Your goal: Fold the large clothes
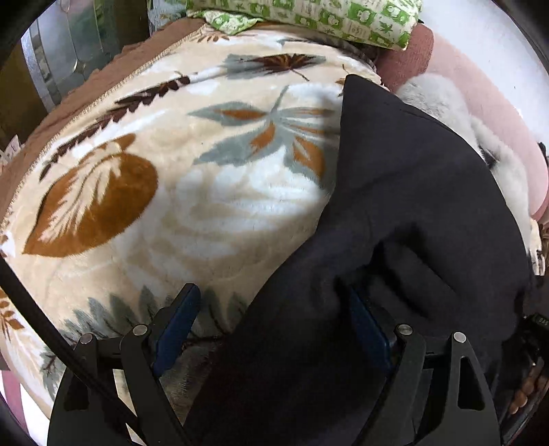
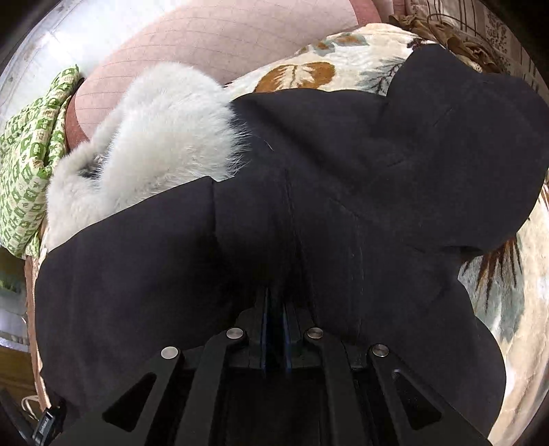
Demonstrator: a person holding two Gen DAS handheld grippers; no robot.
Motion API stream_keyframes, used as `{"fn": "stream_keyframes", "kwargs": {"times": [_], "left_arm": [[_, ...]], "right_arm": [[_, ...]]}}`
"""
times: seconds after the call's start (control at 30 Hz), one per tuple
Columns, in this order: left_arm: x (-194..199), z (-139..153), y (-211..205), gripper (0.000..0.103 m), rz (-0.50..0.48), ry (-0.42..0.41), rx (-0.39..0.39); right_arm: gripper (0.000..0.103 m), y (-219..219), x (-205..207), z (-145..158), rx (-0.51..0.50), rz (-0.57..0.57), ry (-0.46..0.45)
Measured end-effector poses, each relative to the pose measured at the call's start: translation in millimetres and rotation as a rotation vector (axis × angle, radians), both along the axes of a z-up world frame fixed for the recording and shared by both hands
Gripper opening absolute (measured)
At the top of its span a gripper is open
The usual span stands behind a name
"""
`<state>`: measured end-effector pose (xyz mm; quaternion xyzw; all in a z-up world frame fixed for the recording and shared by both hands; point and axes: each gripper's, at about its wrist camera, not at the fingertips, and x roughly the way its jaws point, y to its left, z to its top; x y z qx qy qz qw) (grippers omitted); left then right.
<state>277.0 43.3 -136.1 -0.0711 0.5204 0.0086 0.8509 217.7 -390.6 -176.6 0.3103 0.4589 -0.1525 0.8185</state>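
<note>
Matt black woven cloth on the coat (image 2: 308,171), with a long, fluffy white fur collar (image 2: 154,137). Plush, soft-piled fleece on the leaf-print blanket (image 1: 171,171). Thin printed cotton on the green pillow (image 1: 343,17). Matt black plastic on the left gripper (image 1: 271,302), with dull metal pins.

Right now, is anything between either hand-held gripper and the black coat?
Nothing visible. The right hand-held gripper is already shut on the black coat. The left hand-held gripper is open with coat fabric lying between its fingers. The white fur trim sits farther off, clear of both.
</note>
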Motion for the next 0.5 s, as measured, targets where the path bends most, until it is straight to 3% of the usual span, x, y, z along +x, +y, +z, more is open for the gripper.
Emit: {"fn": "stream_keyframes", "kwargs": {"times": [0.1,0.17,0.23,0.3,0.43,0.5], "left_arm": [[-7.3,8.7,-3.7,0.085,-0.015,-0.028,-0.004],[-15.7,18.2,-6.0,0.085,-0.022,-0.068,-0.003],[-30.3,32.8,-11.7,0.085,-0.036,-0.134,0.019],[-39.4,44.4,-17.8,0.085,-0.061,-0.178,0.020],[-57.5,63.8,-35.3,0.085,-0.122,-0.269,-0.001],[-63.8,67.0,-44.9,0.085,-0.149,-0.300,0.007]], "right_arm": [[0.012,1.7,-4.7,5.5,-0.008,-0.008,-0.014],[0.032,-2.0,-19.7,25.2,0.024,-0.005,-0.074],[0.066,-13.0,-45.5,47.7,0.072,-0.005,-0.196],[0.077,-28.5,-76.1,68.7,0.027,-0.033,-0.269],[0.080,-78.3,-126.8,73.5,-0.138,-0.123,-0.220],[0.080,-114.1,-151.4,57.2,-0.139,-0.217,-0.166]]}}
